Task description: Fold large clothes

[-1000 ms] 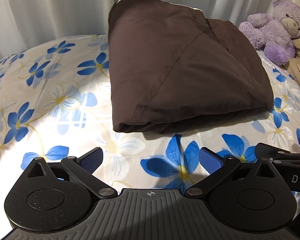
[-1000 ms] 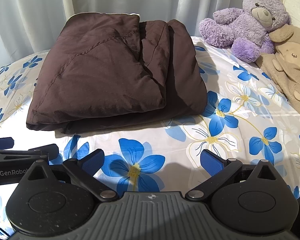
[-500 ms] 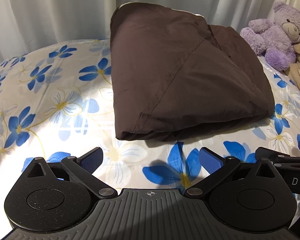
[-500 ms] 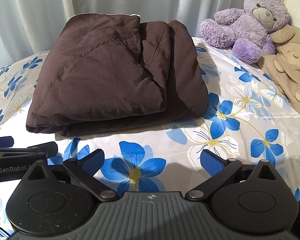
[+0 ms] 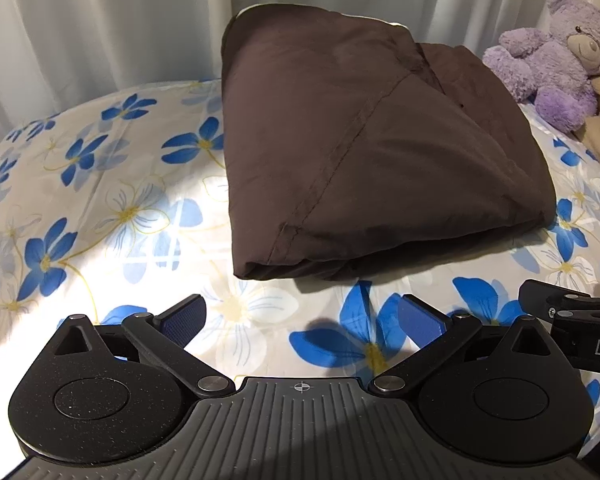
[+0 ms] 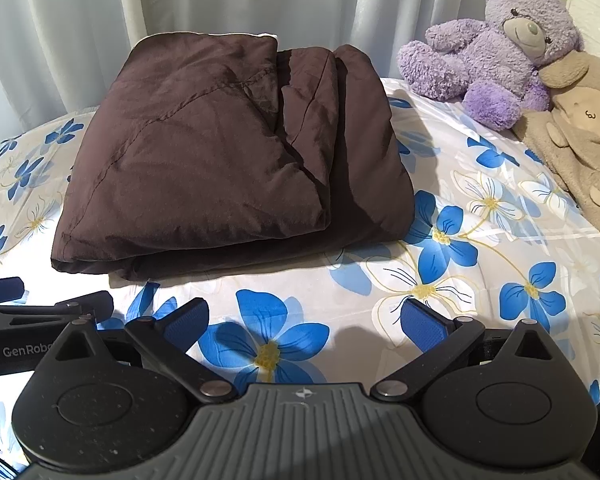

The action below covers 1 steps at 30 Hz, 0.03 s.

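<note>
Folded brown garment (image 5: 372,160) slightly lower than before, purple teddy (image 6: 496,48) beside.

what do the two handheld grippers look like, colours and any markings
Both look alike: a ribbed grey body with a small crosshair mark, two black round housings, black link arms with silver pivots, and blue textured finger pads. The left gripper appears in the right view with white "GenRobo" lettering; the right gripper shows "DA" in the left view.
</note>
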### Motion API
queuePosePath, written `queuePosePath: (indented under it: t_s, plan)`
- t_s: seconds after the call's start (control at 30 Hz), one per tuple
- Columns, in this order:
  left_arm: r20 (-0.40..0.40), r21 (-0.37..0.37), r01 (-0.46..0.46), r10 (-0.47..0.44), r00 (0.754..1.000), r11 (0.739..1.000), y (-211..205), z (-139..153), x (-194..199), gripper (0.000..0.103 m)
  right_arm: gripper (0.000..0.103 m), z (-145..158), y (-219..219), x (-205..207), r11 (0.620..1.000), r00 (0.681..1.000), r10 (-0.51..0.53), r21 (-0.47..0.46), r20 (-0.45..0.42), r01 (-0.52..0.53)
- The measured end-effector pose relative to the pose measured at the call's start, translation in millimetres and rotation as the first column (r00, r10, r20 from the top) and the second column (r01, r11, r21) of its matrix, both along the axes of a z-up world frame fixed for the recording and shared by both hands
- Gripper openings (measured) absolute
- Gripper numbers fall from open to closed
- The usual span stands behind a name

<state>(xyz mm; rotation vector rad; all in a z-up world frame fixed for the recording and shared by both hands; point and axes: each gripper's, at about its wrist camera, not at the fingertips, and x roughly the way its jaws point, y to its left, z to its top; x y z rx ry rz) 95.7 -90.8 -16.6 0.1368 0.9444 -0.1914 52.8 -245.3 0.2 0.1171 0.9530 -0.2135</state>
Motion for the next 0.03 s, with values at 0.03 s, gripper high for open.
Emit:
queuePosePath:
  t_s: [0.03]
  plan:
    - [0.005,0.004,0.004,-0.004,1.0,1.0,-1.0,0.5,-0.7,0.103,0.102,0.0,-0.4,0.2,1.0,1.0,0.002,0.001,0.0,-0.002]
